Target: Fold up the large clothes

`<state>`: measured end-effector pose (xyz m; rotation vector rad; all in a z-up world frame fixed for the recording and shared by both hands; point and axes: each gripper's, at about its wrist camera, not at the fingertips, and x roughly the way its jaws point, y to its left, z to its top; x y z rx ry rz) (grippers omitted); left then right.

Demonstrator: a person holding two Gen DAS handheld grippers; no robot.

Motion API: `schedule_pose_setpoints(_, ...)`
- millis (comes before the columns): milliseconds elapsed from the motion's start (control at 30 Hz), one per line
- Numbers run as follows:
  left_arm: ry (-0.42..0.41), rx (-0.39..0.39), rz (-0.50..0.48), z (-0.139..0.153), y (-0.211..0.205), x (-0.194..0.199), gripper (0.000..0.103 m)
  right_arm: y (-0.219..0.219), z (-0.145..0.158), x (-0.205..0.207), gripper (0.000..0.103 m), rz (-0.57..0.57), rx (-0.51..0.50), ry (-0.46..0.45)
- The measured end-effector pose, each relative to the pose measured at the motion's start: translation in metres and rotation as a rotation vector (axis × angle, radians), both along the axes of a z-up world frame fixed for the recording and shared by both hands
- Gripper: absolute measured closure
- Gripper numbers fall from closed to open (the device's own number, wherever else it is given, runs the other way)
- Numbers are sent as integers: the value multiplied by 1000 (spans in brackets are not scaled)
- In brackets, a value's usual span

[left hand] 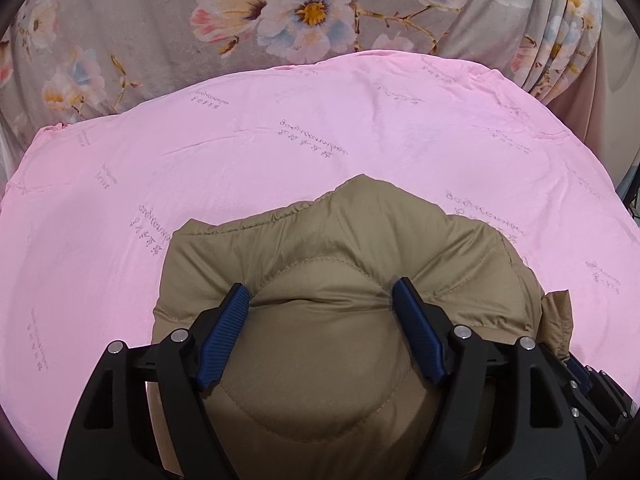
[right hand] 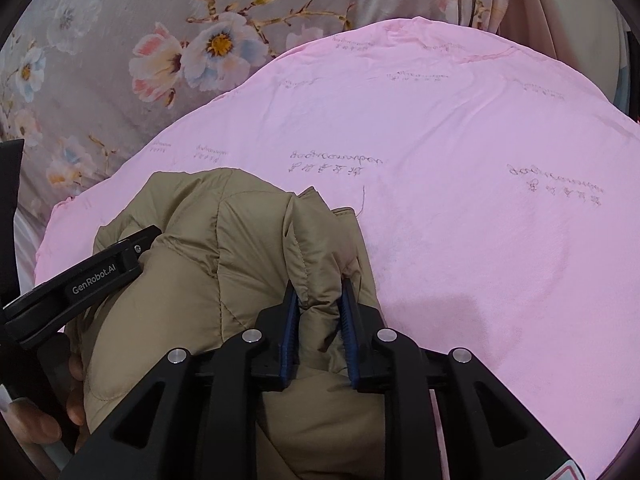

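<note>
Landmark: the pink sheet (left hand: pixel 320 120), spread flat with faint printed script over it.

Beyond the sheet's far edge hung a grey floral cloth (left hand: pixel 160 20), running off to both sides.

On the sheet's near part lay the jacket (left hand: pixel 328 240), tan, quilted, bunched into a puffy heap. Its far edge stopped short of the sheet's middle; pink showed on its left, right and far sides.

My left claw (left hand: pixel 322 300) stood wide over the jacket's near end. A rounded quilted panel bulged up between the blue pads (left hand: pixel 224 336); both tips dented the fabric at the sides, so it was clasping that thick bulge.

My right claw (right hand: pixel 320 300) sat at the jacket's right edge, nearest the sheet's open pink stretch. Jaws narrow, pinched on a raised fold of the jacket, blue pads pressed to both sides of it.

In the right view the left claw's black body (right hand: pixel 80 280) lay across the jacket's left side, fingers (right hand: pixel 76 368) of my hand visible beneath it.
</note>
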<state>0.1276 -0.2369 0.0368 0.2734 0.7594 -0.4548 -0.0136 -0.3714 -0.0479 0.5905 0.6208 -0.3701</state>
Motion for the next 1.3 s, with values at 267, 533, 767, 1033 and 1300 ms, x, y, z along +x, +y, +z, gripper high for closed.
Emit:
schedule_pose_setpoints(267,-27,21,9,-4,-4,-2,30,-4,-3,-1,85,-3,21,-14)
schedule_pose_setpoints(533,-15,28,8,-2,-5,-1,30,-17,3,-10,85,10,84,-37)
schedule_pose_setpoints(767,51,-18,17,35,31,-6,30,-15,72,-42,76,-53,-45,-81)
schedule_pose_setpoints(1033,74,-9,66,30,33,5,28,-11,52,24,91,91,-7,45)
schedule_pose_setpoints(1300,42,12,67,18,24,10,23,-22,23,31,96,103,83,10)
